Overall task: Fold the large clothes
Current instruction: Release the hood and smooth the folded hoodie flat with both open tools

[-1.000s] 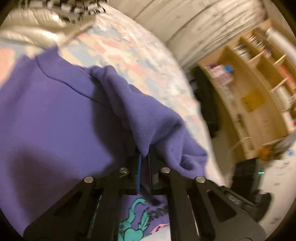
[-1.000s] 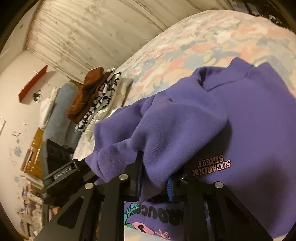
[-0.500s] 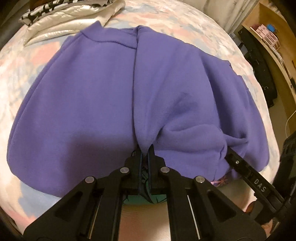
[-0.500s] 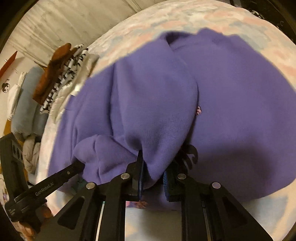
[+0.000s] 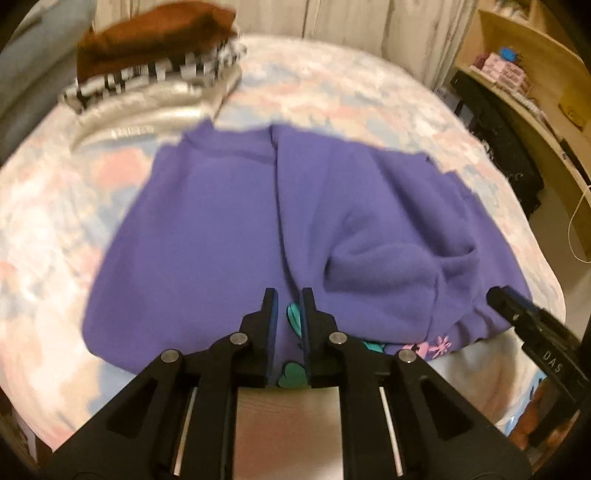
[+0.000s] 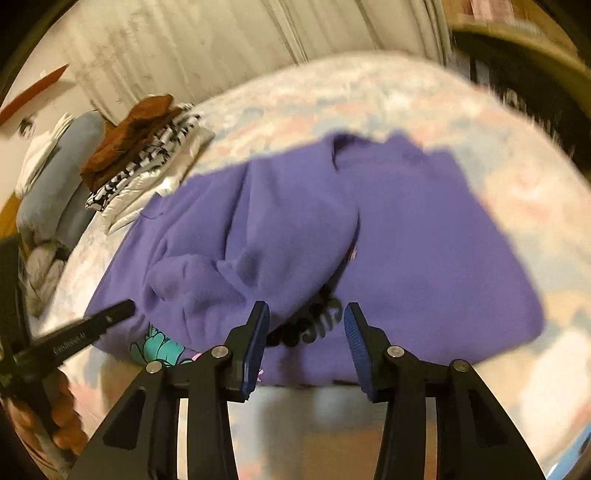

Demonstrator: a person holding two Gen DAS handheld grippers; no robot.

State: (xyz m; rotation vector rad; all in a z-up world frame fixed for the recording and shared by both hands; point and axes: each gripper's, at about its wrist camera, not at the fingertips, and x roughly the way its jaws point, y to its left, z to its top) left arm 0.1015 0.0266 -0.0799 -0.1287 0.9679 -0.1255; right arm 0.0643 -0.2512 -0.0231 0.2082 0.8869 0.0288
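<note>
Right gripper (image 6: 304, 332) just opening, jaws wide, empty; left gripper (image 5: 288, 314) narrow, empty. Purple fleece sweatshirt (image 5: 229, 229) released mid-bed, sleeve fold laid. Next: regrasp hem at near bed edge.

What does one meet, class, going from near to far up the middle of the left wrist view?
Black left claw → purple fleece sweatshirt → pastel patterned bedspread → pale pleated curtain.

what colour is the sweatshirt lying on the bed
Purple sweatshirt, with teal and pink print at its near edge; clearest in the left wrist view.
</note>
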